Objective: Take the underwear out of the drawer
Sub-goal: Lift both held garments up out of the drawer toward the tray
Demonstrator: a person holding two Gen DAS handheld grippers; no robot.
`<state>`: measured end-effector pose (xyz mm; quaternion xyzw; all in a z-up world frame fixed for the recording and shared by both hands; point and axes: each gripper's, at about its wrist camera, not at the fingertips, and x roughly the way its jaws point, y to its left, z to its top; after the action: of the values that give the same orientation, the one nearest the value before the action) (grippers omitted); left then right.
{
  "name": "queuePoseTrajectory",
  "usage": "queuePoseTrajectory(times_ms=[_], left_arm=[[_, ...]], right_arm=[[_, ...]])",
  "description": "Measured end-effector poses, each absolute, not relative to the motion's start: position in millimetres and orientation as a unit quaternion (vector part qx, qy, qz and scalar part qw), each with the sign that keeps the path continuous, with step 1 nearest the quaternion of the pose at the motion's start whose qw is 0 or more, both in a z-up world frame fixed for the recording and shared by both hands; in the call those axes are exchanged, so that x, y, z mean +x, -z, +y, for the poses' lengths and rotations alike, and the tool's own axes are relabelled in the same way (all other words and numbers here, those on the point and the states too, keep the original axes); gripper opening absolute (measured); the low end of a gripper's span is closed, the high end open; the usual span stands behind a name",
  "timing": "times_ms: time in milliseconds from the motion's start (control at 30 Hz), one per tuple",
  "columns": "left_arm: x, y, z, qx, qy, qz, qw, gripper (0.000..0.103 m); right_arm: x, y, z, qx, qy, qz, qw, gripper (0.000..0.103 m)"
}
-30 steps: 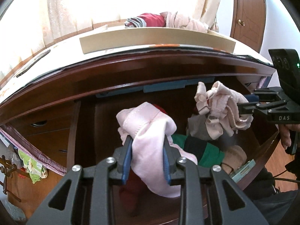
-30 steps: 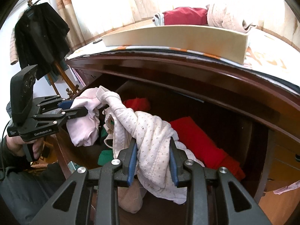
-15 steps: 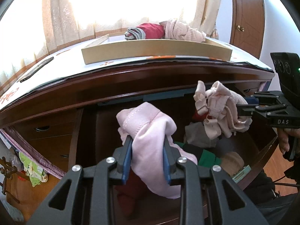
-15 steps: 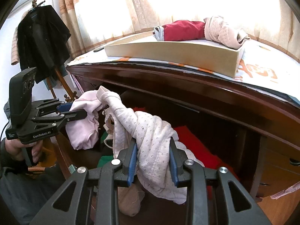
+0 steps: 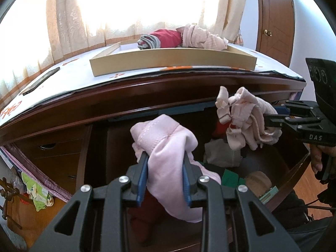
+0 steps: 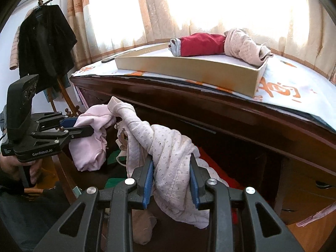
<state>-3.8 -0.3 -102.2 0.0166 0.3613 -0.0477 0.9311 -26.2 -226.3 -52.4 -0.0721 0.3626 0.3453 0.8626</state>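
left hand-held gripper [image 5: 164, 175] clamps pink underwear [image 5: 168, 147] above drawer [image 5: 294, 168].

A shallow beige tray [image 6: 189, 71] is parked on top of the dresser, on a white cover printed with orange marks [image 6: 279, 88]. Inside the tray, at its far edge, a dark red bundle [image 6: 201, 44] is laid between a small grey striped piece [image 6: 175, 47] and a pale pink dotted bundle [image 6: 243, 48]. A flat dark phone-like slab [image 5: 41, 80] is seen left of the tray. Lace curtains [image 6: 199, 6] are hung behind the tray, a black jacket [image 6: 45, 42] on a stand is found well to its left, and a wooden door [image 5: 275, 21] to its right.
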Motion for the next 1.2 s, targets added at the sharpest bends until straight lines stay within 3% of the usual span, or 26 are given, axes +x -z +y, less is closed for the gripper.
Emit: queuePoseTrajectory(times_ms=[1200], left_arm=[[-18.7, 78.4, -2.9, 0.024, 0.037, 0.289, 0.956, 0.027]], right_arm=[[-44.7, 36.3, -248.4, -0.042, -0.341, 0.284, 0.895, 0.032]])
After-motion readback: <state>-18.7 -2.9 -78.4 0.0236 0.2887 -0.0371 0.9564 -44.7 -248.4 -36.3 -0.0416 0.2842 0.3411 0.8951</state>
